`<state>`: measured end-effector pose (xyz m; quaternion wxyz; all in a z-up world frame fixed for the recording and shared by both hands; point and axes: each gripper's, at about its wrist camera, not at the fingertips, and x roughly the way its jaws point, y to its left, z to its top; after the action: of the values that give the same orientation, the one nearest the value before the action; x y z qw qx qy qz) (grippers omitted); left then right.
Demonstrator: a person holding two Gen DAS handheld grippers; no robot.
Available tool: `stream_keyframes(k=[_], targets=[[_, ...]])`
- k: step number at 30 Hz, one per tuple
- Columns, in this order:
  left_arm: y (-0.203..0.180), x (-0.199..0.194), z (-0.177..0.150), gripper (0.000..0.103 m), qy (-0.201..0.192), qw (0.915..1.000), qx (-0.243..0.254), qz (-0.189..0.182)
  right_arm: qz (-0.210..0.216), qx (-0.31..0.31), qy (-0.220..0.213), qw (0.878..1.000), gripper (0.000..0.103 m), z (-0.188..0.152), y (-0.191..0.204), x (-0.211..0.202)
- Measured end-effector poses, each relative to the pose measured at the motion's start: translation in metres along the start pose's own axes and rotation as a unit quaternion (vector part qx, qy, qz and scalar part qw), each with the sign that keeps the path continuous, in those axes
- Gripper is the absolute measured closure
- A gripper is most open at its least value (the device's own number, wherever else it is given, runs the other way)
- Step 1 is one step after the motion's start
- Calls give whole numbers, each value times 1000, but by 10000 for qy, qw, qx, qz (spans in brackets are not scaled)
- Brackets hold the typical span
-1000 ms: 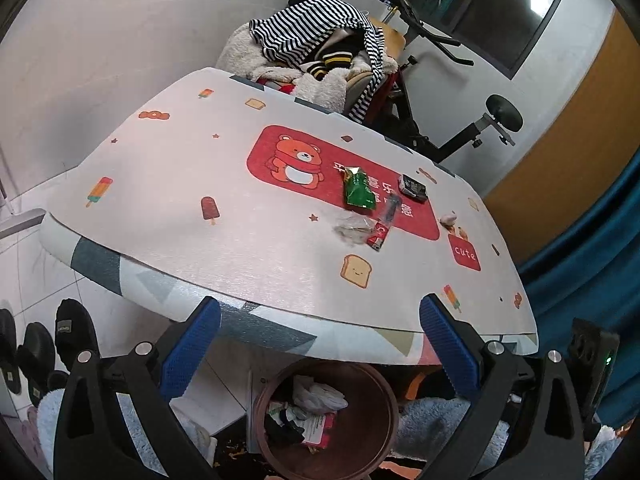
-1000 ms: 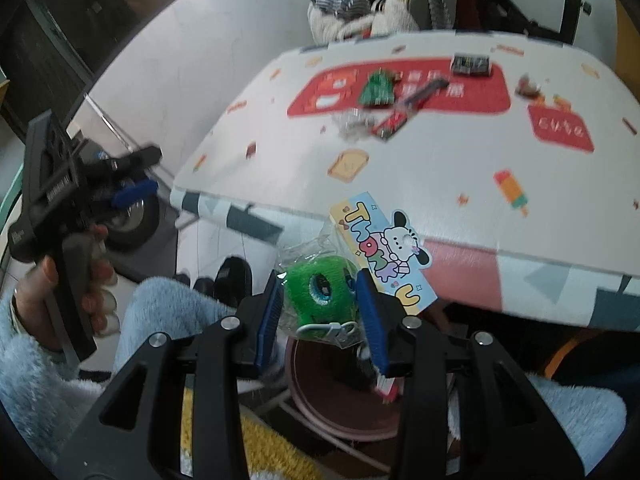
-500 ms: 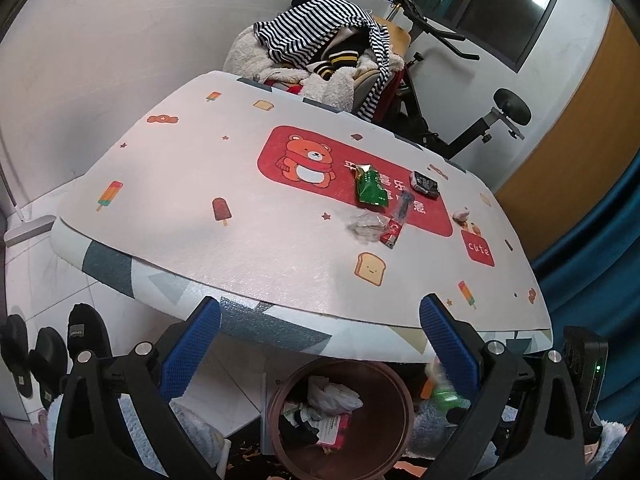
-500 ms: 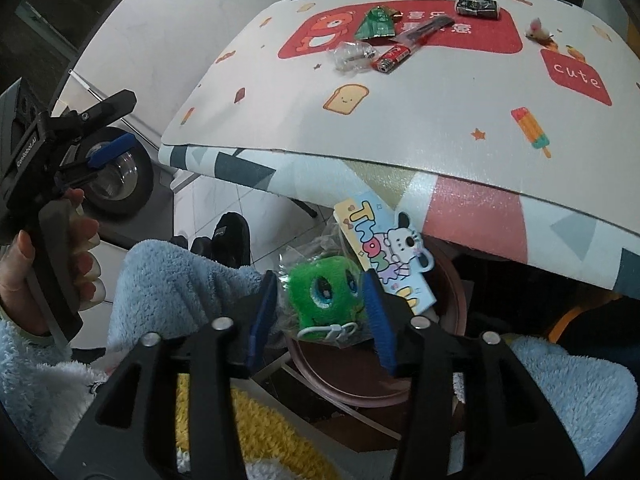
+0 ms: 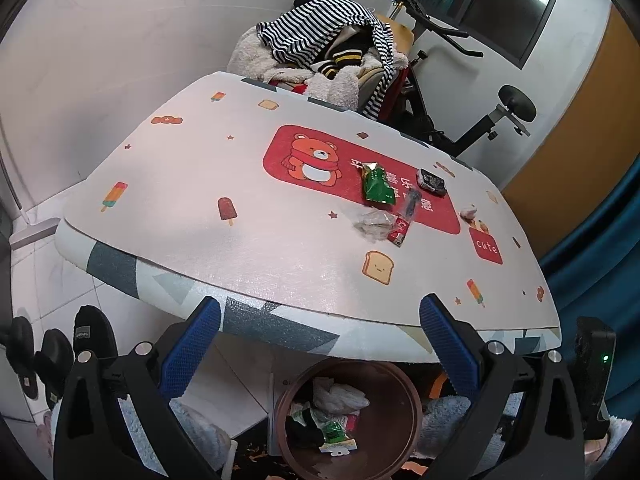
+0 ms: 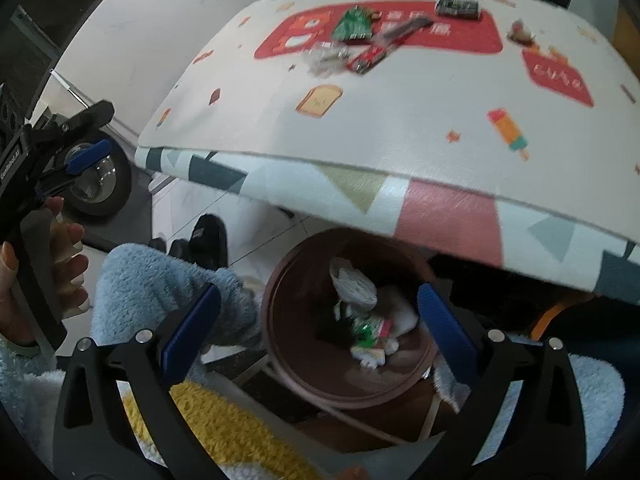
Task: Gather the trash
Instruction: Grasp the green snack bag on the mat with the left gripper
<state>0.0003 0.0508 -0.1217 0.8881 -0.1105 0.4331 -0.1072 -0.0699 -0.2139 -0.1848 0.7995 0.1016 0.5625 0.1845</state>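
A brown round bin [image 6: 348,384] stands under the table's near edge, with the green toy packet [image 6: 370,330] lying inside among other scraps. Over it my right gripper [image 6: 318,320] hangs, its jaws opening wide and nothing between them. My left gripper [image 5: 320,338] is open and empty before the table edge, above the same bin [image 5: 404,432]. On the table [image 5: 200,184] lie a green wrapper [image 5: 376,186], a clear crumpled wrapper [image 5: 372,224], a red and clear stick wrapper [image 5: 404,220], a black packet [image 5: 431,181] and a small pink scrap [image 5: 468,212].
A chair heaped with striped and fleece clothes [image 5: 328,52] stands behind the table, an exercise bike [image 5: 472,120] beside it. Black slippers [image 5: 52,344] lie on the tiled floor at left. A person's fleece-clad legs [image 6: 160,276] sit close to the bin.
My right gripper opened and the green toy packet dropped from it into the bin. The left gripper kept still.
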Motion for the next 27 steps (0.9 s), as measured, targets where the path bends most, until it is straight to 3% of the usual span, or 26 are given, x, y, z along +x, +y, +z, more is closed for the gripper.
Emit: stream_keyframes(k=[8,16,20,23,27], targets=[[2,4,3,6,-133,9998,0,114,-533,68,-595,9968,6,15,-16,-17],[-1,9,14,6,-345,9994,47,83,-780,408,-1236,9884,6,40,-47,-34],[-4,21,24,6,-274,9996,85,40,-711,484,-1249,9884,6,56,-60,-35],[-7,34,33,6,-144,9998,109,-121,-1161,320,-1425,9824,6,70,-64,-39],[-18,59,47,6,83,9992,314,-211,-1299,297,-1601,9781,6,83,-70,-41]])
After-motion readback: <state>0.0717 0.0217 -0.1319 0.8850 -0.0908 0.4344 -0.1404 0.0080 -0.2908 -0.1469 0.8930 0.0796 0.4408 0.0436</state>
